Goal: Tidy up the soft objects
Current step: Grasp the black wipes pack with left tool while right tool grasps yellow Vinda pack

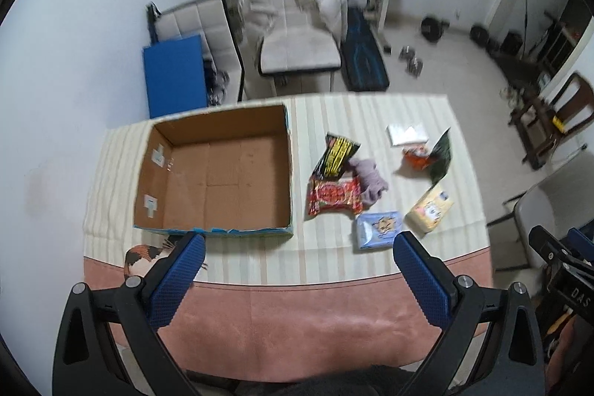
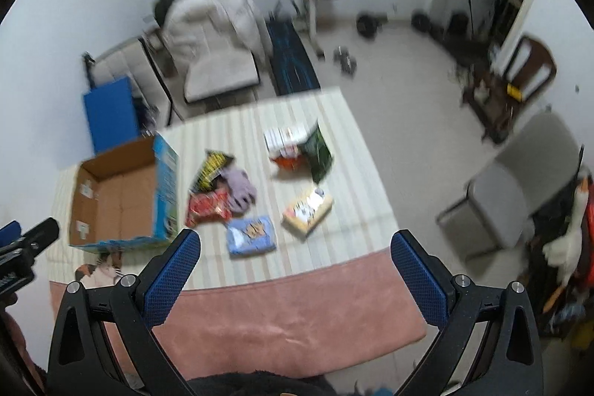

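An open, empty cardboard box [image 1: 211, 173] sits on the left of the striped tablecloth [image 1: 371, 110]; it also shows in the right wrist view [image 2: 115, 195]. Right of it lie a black-yellow packet [image 1: 336, 154], a red packet [image 1: 334, 195], a purple cloth [image 1: 367, 179], a blue tissue pack [image 1: 377, 229], a yellow pack [image 1: 430, 208], an orange and green packet [image 1: 427, 156] and a white pack [image 1: 406, 134]. My left gripper [image 1: 297, 247] is open and empty above the near table edge. My right gripper [image 2: 295, 244] is open and empty, the blue tissue pack [image 2: 250, 234] just ahead.
A padded chair [image 1: 297, 36] with a white jacket stands behind the table, beside a blue board [image 1: 172, 77] and a weight bench [image 1: 362, 51]. A grey chair [image 2: 512, 184] stands right of the table. Weights lie on the floor.
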`<state>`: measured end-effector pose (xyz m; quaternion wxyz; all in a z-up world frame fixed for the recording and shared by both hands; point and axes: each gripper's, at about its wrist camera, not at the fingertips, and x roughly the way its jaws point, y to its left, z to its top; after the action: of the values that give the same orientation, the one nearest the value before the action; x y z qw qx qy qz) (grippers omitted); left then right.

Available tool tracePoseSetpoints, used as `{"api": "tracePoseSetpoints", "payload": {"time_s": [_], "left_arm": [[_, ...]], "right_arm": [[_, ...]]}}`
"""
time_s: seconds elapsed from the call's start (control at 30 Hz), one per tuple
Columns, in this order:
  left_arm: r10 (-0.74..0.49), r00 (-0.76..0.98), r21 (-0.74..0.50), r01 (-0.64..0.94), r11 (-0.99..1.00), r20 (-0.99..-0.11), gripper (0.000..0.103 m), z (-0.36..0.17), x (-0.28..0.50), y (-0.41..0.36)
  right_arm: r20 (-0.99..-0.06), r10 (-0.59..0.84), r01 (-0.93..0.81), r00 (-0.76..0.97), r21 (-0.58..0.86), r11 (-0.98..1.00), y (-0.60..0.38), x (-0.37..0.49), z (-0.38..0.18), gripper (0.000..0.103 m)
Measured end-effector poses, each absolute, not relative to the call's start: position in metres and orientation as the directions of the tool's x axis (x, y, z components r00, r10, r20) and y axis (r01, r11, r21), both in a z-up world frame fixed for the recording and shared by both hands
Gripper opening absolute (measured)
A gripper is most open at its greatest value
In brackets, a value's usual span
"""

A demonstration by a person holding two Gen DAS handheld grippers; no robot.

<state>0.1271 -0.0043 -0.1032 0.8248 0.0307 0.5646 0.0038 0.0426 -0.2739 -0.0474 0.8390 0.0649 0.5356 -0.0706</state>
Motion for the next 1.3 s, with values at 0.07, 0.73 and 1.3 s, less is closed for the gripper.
{"api": "tracePoseSetpoints", "payload": {"time_s": [0.07,0.73,1.3], "left_arm": [[0.046,0.314,0.062,0.041,0.997,-0.948,0.103,-0.132,0.151,-0.011],[0.158,-0.098,0.129,0.255,0.958,-0.982,0.090,-0.396,0.364,-0.068],[0.064,-0.192,0.010,0.271,0.963,-0.979,0.048,-0.443,0.372,-0.067]], "right_arm": [[-0.937,-0.039,0.216,0.347,0.039,0.976,-0.286,0.065,-0.085,0.103],[-0.992,0.106,0.430,-0.064,0.068,0.900,-0.335,0.212,-0.379,0.103],[-0.972,0.179,0.490,-0.151,0.084,0.867,-0.322,0.226,-0.446,0.071]]}}
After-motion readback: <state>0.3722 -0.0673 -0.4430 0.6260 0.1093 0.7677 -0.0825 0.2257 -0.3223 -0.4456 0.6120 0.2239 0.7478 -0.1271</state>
